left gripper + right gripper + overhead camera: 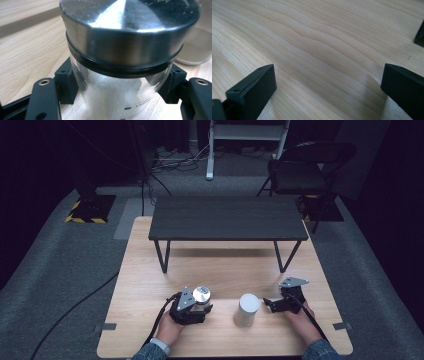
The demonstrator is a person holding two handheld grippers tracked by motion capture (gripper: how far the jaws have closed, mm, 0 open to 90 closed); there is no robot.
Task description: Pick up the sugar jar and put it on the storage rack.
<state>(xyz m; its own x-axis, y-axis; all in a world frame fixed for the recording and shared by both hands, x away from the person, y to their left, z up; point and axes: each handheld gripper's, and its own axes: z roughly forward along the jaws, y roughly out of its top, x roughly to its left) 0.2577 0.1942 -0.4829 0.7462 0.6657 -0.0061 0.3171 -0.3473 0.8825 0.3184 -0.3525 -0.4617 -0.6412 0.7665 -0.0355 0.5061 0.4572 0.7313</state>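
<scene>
- My left hand-held gripper (pixel 200 310) is clamped on a glass jar (pixel 201 300) with a steel lid (pixel 202 293); in the left gripper view the black jaws press the clear wall on both sides just below the lid (pixel 125 30).
- The jar stands upright, its long axis vertical, near the front of the desk (pixel 150 285), a little left of centre.
- From the jar, a white cylinder (pixel 247 310) stands at about 3 o'clock, near but apart from it. In the left gripper view a pale round shape past the jar's right shoulder may be that cylinder; I cannot tell for sure.
- My right hand-held gripper (pixel 267 304) has its jaws apart and holds nothing; in the right gripper view I see bare wood grain between the fingertips (pixel 252 92).
- From the right hand-held gripper, the white cylinder lies at about 9 o'clock, just beside the jaw tips, and it too stands upright.
- I judge the right hand nearer to the cylinder and the left already busy with the jar, so the coming move likely turns on that short gap at 9 o'clock.
- A low black bench (pixel 227 217) sits at 12 o'clock, well apart from both hands.
</scene>
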